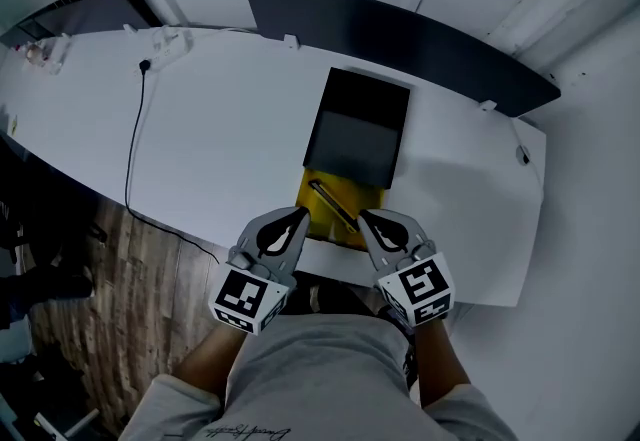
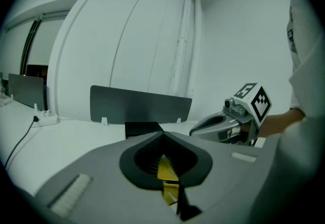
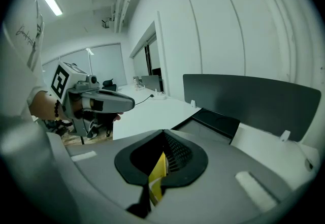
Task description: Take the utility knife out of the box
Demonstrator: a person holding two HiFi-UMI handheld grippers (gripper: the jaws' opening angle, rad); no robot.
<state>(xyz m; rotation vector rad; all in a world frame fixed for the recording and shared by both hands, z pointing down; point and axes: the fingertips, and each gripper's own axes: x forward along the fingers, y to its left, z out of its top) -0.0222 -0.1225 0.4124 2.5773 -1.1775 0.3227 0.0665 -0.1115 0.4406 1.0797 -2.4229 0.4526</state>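
Both pairs of tongs hang at the near edge of the white surface [image 1: 220,119], the left tongs [image 1: 288,227] and right tongs [image 1: 378,227] flanking the near end of the yellow box [image 1: 352,199]. Each pair is pressed together at the tips and pinches nothing; only yellow shows through the gap behind the tips. The utility knife [image 1: 331,203] lies slantwise inside the box. A black lid [image 1: 358,129] covers the box's far end, and a dark divider panel [image 1: 400,39] stands along the far edge.
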